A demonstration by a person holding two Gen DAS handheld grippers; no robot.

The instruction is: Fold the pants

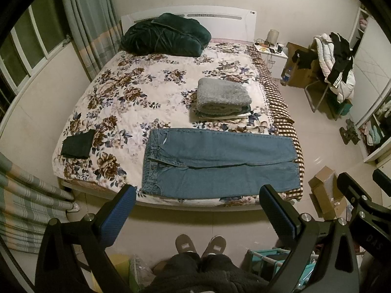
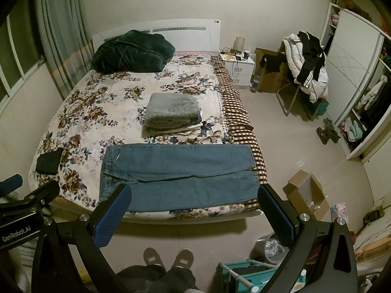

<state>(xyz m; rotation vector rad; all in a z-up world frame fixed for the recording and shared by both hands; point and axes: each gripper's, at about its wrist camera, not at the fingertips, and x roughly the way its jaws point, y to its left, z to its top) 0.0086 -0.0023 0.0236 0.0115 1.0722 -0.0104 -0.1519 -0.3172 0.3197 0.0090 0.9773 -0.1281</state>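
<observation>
- The jeans (image 1: 220, 163) lie flat on the bed (image 1: 156, 97), along its foot edge. The waistband is toward the small black cloth (image 1: 78, 144) and the leg ends reach the checked sheet (image 1: 278, 102) at the side of the bed.
- One leg lies partly over the other, with a long seam line between them. By my judgement the first fold is only half tidy.
- The left gripper (image 1: 196, 210) hangs in the air above the floor, well apart from the jeans. Its blue fingers (image 1: 117, 217) are wide apart and hold nothing.
- The right gripper (image 2: 193, 212) is the same: fingers (image 2: 112, 217) spread wide, empty, not touching the jeans.
- A stack of folded laundry (image 1: 223, 97) with a grey fluffy blanket on top sits just beyond the jeans. A dark green quilt (image 1: 166, 35) lies at the headboard.
- Risk: the jeans sit very near the foot edge, so a pull toward the person could drag them off the bed.
- Risk: denim is thick and heavy. If the fingers catch only the top layer, the legs may slide apart and the fold becomes crooked.
- Risk: a wide swing of the leg ends could hit the stack of folded laundry and push it over.
</observation>
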